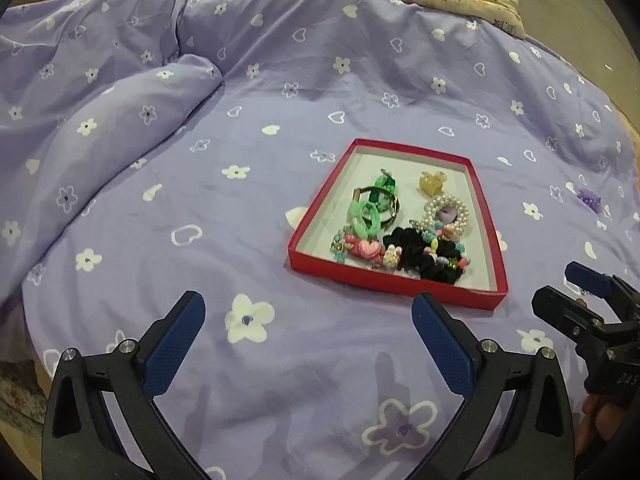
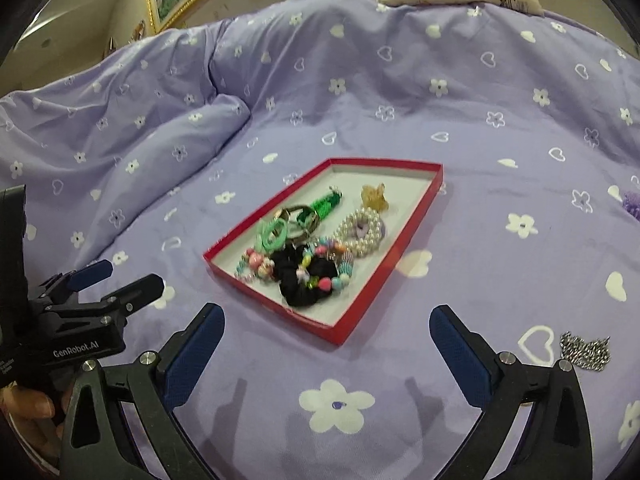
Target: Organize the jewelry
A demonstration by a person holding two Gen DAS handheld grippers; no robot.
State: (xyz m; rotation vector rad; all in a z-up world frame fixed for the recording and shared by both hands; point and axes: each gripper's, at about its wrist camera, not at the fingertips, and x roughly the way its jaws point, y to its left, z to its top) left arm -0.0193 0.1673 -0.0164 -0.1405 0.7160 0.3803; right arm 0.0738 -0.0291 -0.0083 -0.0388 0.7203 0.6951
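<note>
The silver chain [image 2: 585, 351] lies loose on the bed [image 2: 500, 128], just outside the right gripper [image 2: 326, 350] and level with its right-hand finger, while the red tray [image 2: 400, 240] of gathered pieces sits ahead of the jaws and a little left. Both grippers hang empty with jaws spread wide, and the left gripper [image 1: 309, 338] is the farther one, so the right looks better placed. The chain's long axis seems to run across the jaws, though the bunched links blur it; a small purple piece [image 1: 589, 199] also lies off the tray, far right.

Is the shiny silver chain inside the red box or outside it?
Outside. The silver metal chain lies bunched on the purple flowered bedspread, right of the shallow red cardboard box and apart from it.
</note>
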